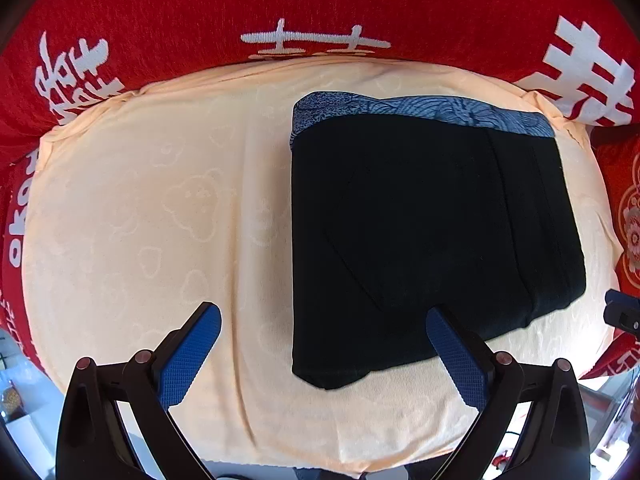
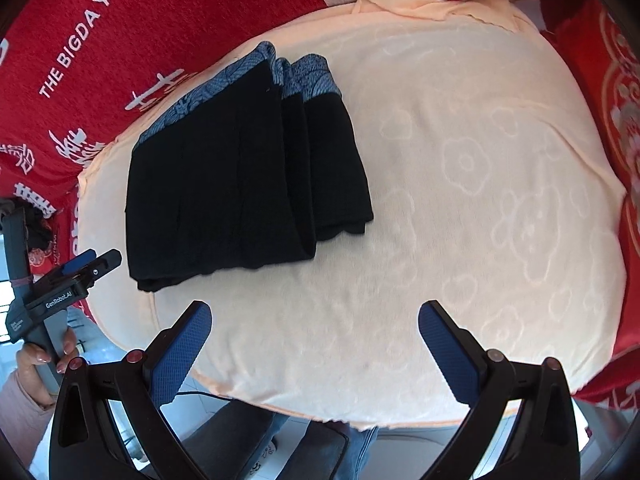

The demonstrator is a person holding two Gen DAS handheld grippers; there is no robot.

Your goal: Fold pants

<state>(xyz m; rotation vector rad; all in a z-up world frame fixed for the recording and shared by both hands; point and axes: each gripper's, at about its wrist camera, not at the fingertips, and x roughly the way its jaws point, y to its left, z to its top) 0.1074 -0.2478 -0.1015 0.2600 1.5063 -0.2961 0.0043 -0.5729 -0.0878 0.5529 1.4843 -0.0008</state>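
The black pants lie folded into a compact stack with a blue patterned waistband at the far edge. They rest on a pale peach cloth. My left gripper is open and empty, its right finger just over the stack's near edge. In the right wrist view the pants lie at the left, several layers showing. My right gripper is open and empty above the peach cloth, to the right of the stack. The left gripper shows at the far left, held by a hand.
A red blanket with white lettering surrounds the peach cloth on the far side and both flanks. The cloth's near edge drops to the floor, where legs in jeans show.
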